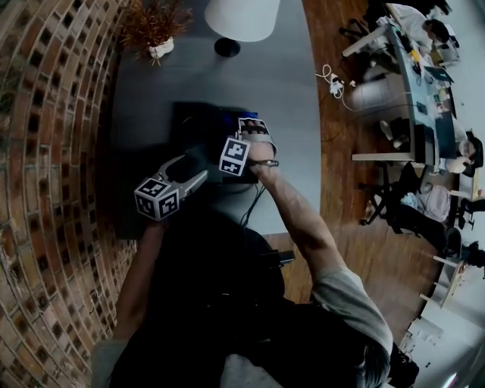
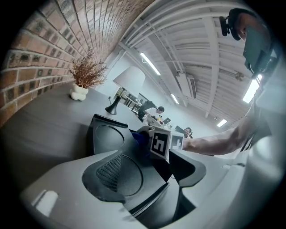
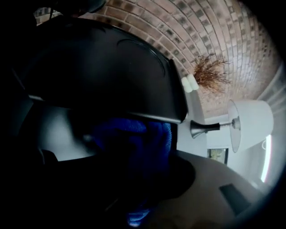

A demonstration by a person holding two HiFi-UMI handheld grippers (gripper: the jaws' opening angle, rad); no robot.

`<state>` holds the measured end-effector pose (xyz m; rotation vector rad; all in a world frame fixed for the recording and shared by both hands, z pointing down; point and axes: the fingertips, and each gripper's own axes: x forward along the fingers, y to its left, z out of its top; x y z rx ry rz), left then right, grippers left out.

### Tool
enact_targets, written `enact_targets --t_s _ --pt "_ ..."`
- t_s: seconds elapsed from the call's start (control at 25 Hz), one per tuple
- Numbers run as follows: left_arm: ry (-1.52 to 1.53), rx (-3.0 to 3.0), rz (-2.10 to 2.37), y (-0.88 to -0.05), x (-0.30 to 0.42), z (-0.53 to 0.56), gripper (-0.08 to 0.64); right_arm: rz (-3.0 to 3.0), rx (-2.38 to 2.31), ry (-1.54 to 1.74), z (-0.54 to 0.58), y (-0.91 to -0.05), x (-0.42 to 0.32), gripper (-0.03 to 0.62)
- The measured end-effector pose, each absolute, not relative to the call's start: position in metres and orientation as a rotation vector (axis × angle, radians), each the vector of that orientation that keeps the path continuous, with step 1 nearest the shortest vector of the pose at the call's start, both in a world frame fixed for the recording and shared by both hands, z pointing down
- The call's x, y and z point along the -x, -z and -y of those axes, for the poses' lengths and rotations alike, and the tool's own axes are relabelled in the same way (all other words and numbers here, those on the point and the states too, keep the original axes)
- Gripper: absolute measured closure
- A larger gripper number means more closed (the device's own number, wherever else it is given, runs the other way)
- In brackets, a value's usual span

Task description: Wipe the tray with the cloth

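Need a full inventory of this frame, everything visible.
table: 1, dark grey, beside brick wall
tray: 1, black, on table
cloth: 1, blue, by tray rim
dried plant: 1, brown, white vase, table's far end
lamp: 1, white shade, table's far end
desks: several, people seated, across wooden floor
left hand-held gripper: 1, grey, clamped on tray edge
right hand-held gripper: 1, grey, shut on cloth

We look down past a brick wall (image 1: 45, 189) and grey table (image 1: 292, 98) with a white lamp (image 1: 242, 17) and dried plant (image 1: 155, 26), wooden floor (image 1: 341, 189) and office desks (image 1: 424, 91) beyond, strip lights (image 2: 149, 63) overhead.
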<state>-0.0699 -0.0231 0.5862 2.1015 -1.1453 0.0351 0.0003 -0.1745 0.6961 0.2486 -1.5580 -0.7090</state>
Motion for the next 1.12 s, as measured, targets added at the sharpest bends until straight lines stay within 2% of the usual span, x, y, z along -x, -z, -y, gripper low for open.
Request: enact_targets --t_s 0.24,0.36,0.48,0.68,0.84,1.12 --pt "-0.038 -2.108 1.144 -0.587 0.072 0.025 0.245 1.436 0.465 0.641 0.058 -0.698 -0.036 0.458" --pt "-0.029 -2.107 1.151 -0.586 0.072 0.023 0.245 1.494 0.648 0.505 0.018 -0.694 -0.046 0.458" --pt "-0.013 -2.108 1.153 -0.585 0.072 0.023 0.245 1.586 0.440 0.561 0.068 -0.675 -0.026 0.457" --pt "-0.004 -2.109 1.158 -0.585 0.073 0.023 0.245 1.477 0.013 1.015 0.179 -0.670 0.009 0.454" --pt "-0.004 -2.113 1.148 -0.584 0.071 0.023 0.245 1.221 0.059 1.172 0.180 -0.699 -0.014 0.456" --pt "-0.001 -2.112 1.150 -0.583 0.073 0.025 0.245 1.113 0.302 1.052 0.159 -0.700 -0.036 0.457"
